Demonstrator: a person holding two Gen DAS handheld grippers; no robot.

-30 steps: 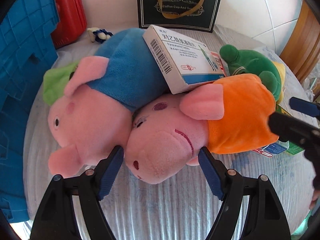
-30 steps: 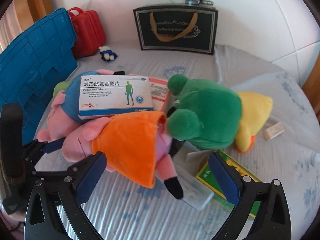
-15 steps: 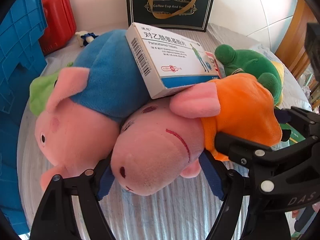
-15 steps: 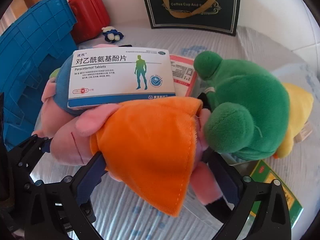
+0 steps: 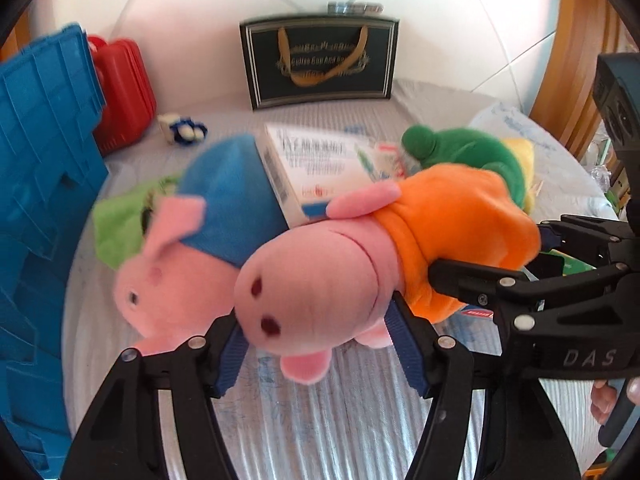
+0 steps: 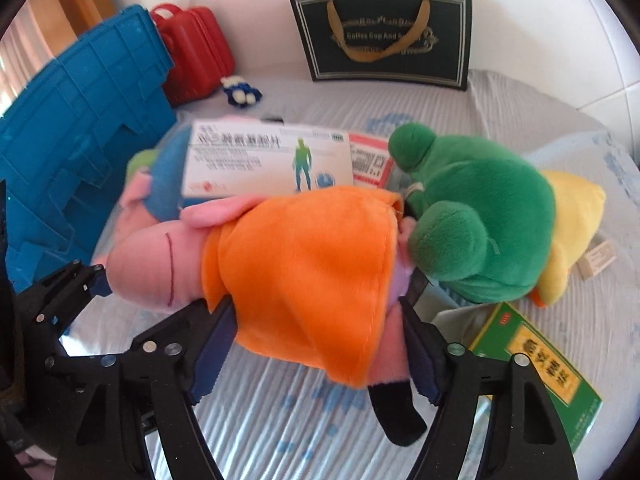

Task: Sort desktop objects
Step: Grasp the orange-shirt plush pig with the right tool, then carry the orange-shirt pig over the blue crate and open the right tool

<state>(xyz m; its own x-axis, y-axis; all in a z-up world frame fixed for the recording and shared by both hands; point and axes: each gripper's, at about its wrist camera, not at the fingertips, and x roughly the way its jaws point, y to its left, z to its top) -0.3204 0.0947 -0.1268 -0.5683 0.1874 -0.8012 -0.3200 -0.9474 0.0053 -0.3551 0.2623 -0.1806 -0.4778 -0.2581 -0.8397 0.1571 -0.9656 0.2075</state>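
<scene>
Between both claws, just above the striped desk (image 5: 320, 420): one pink pig plush in an orange dress (image 6: 296, 264), head clamped by the left claw (image 5: 320, 344), skirt and legs clamped by the right claw (image 6: 316, 344); jaws of each just been closing, now pressed into the soft body. Appears lifted slightly clear of the pile, though hard to confirm through blur. Step in hand, by judgement: picking this toy out of the heap to sort it; next move likely calls for a steady joint lift so the leaning white medicine box (image 6: 268, 160) does not tumble, then a carry toward the blue crate (image 6: 80, 140) at left. Just behind: one second pig plush in blue (image 5: 208, 220) on something light green, bearing that white box. Beside it on the right: one green frog plush (image 6: 480, 220), one yellow plush (image 6: 576, 216) tucked behind. Flat on the desk: one red-and-white packet (image 6: 370, 162), one green medicine box (image 6: 536, 372). Farther back: one red case (image 6: 196, 52), one small blue-and-white toy (image 6: 240, 90), one dark gift bag (image 6: 384, 40) against the wall.
</scene>
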